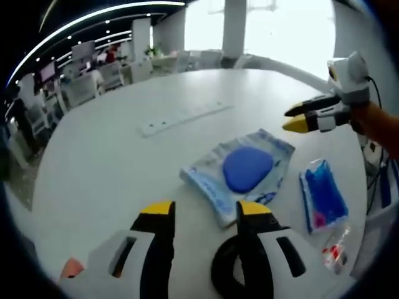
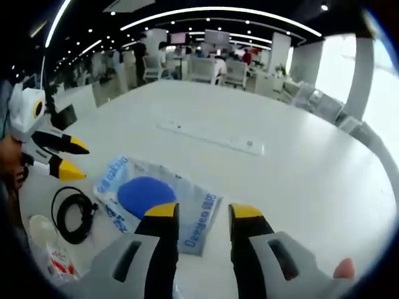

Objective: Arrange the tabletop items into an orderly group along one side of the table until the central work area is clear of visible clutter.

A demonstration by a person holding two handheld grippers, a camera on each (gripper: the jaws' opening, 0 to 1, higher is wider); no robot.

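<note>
On the white table (image 1: 112, 162) lies a clear printed bag with a blue round pad (image 1: 246, 168) inside, just ahead of my left gripper (image 1: 206, 212), which is open and holds nothing. A black cable coil (image 1: 224, 274) sits under its right jaw. A small blue packet (image 1: 323, 196) and a clear packet with red print (image 1: 336, 252) lie to the right. My right gripper (image 1: 294, 118) hovers open above the table's right side. In the right gripper view, the bag (image 2: 146, 193) lies before my open right gripper (image 2: 204, 215), with the cable coil (image 2: 75, 215) and the left gripper (image 2: 70, 159) at the left.
A white power strip (image 1: 184, 118) lies across the table's far middle, also seen as the strip (image 2: 212, 137) beyond the bag. A clear packet (image 2: 53, 258) rests near the coil. Office desks and chairs (image 1: 93, 75) stand beyond the table's edge.
</note>
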